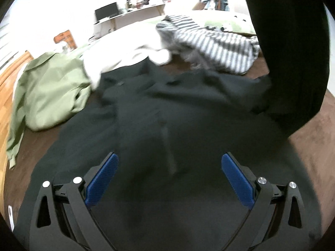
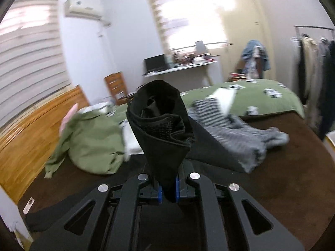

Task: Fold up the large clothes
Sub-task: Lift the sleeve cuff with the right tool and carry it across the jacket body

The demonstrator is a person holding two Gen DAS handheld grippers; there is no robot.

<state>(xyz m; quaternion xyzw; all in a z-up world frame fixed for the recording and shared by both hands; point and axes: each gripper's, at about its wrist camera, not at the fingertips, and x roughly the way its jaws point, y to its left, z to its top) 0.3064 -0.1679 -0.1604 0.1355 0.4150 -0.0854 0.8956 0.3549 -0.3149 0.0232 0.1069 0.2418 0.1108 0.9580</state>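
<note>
A large black garment (image 1: 178, 113) lies spread on the brown bed cover. My left gripper (image 1: 170, 163) is open just above it, blue pads wide apart and empty. A strip of the black garment (image 1: 289, 48) rises at the right edge of the left wrist view. My right gripper (image 2: 167, 190) is shut on a bunched black sleeve end (image 2: 161, 121) of that garment, which stands up between the fingers, lifted above the bed.
A green garment (image 1: 50, 92) lies at the left, a white one (image 1: 123, 50) behind it, a striped one (image 1: 215, 44) at the back right. A wooden headboard (image 2: 31, 129) lines the left. A desk (image 2: 180, 67) and clothes rack (image 2: 314, 73) stand beyond.
</note>
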